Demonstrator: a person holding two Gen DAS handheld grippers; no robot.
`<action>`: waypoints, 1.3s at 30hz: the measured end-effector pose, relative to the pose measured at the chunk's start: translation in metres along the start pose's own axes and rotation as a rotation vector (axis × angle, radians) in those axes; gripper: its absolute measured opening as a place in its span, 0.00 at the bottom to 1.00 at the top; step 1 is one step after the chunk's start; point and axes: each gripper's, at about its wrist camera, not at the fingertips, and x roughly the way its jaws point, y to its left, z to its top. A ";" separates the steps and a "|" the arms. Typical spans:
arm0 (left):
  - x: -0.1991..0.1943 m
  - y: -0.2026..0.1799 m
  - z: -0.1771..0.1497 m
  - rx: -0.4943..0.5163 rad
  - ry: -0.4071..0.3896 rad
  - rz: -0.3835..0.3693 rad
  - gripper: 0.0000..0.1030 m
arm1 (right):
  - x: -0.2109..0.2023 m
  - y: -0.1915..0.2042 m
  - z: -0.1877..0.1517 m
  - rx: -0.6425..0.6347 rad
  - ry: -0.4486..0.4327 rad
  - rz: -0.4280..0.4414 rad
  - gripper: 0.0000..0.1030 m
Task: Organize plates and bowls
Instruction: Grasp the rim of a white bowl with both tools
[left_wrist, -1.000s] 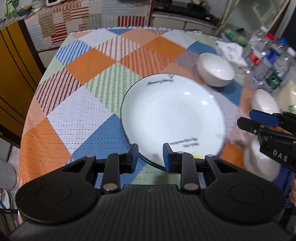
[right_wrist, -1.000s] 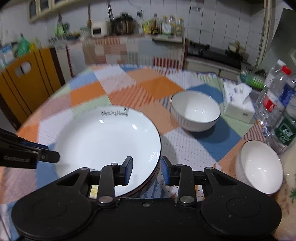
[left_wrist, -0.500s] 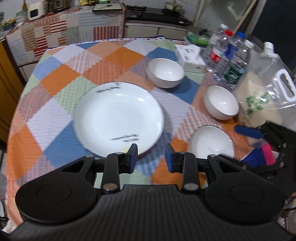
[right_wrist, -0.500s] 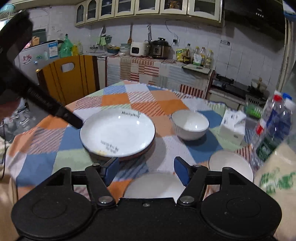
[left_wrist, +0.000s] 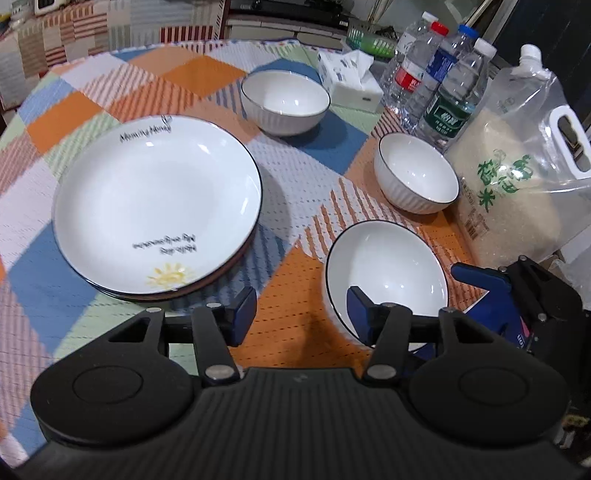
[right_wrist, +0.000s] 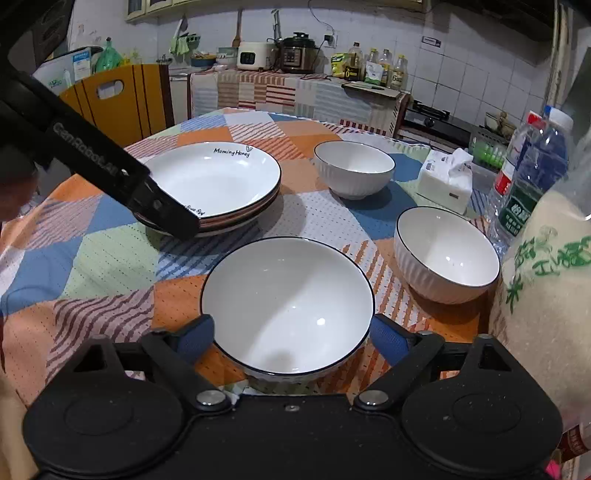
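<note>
Nearest: right gripper (right_wrist: 291, 334), fingers spread wide and just been opening, nothing gripped. The near bowl (right_wrist: 287, 304) sits on the tabletop (right_wrist: 110, 258) straight ahead of it, between the two blue pads (right_wrist: 388, 338), one flanking each side of the bowl; contact can't be confirmed, looks like a small gap on both sides. Bowl is round, so no long axis to line up with, only centring matters.

Left gripper (left_wrist: 301, 310) fingers about half spread, also just been opening, empty; its right finger overlaps the same bowl's left rim in its own view, left finger over bare cloth. So the right hand looks the nearer and better aligned, likely the one to close on this bowl.

Further out: plate stack (right_wrist: 214, 182) to the left, second bowl (right_wrist: 447, 253) to the right near the rice bag (right_wrist: 546, 277), third bowl (right_wrist: 354, 168) beyond, well apart.
</note>
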 end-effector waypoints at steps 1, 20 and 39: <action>0.005 -0.002 0.000 0.002 0.011 0.000 0.51 | 0.000 -0.001 0.000 0.008 0.002 0.004 0.95; 0.043 -0.025 -0.006 0.052 0.098 -0.046 0.20 | 0.034 0.005 -0.016 -0.044 0.089 0.009 0.96; 0.042 -0.013 0.052 0.088 0.106 0.017 0.19 | 0.049 0.004 0.024 -0.052 -0.012 -0.031 0.96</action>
